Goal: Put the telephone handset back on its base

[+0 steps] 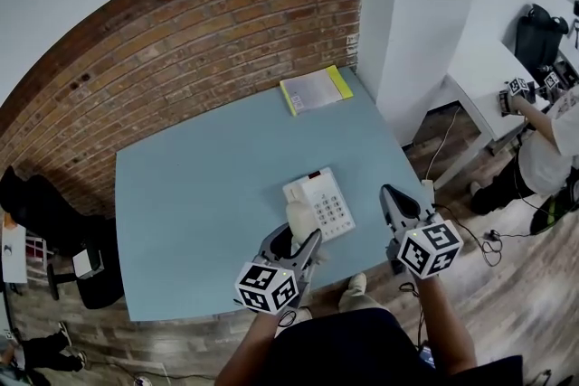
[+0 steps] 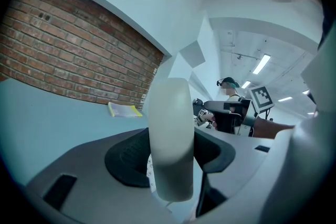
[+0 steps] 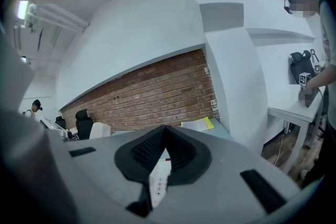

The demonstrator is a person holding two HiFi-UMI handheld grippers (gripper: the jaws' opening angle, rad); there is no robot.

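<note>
The handset [image 1: 296, 220] is at the telephone base [image 1: 321, 199]'s left near the table [image 1: 199, 194]'s front edge, the notepad [image 1: 315, 89] at its far edge.

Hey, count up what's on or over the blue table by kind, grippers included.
telephone base: 1
handset: 1
yellow-edged pad: 1
grippers: 2, the left gripper and the right gripper
Total: 5

An office-like workroom.
A pale blue table [image 1: 199, 194] against a brick wall [image 1: 181, 41] carries a desk telephone [image 1: 321, 202] and a notepad [image 1: 315, 89]; a black office chair [image 1: 41, 203] stands left, white desks [image 1: 479, 68] far right (another person [image 1: 554, 145] works there).
</note>
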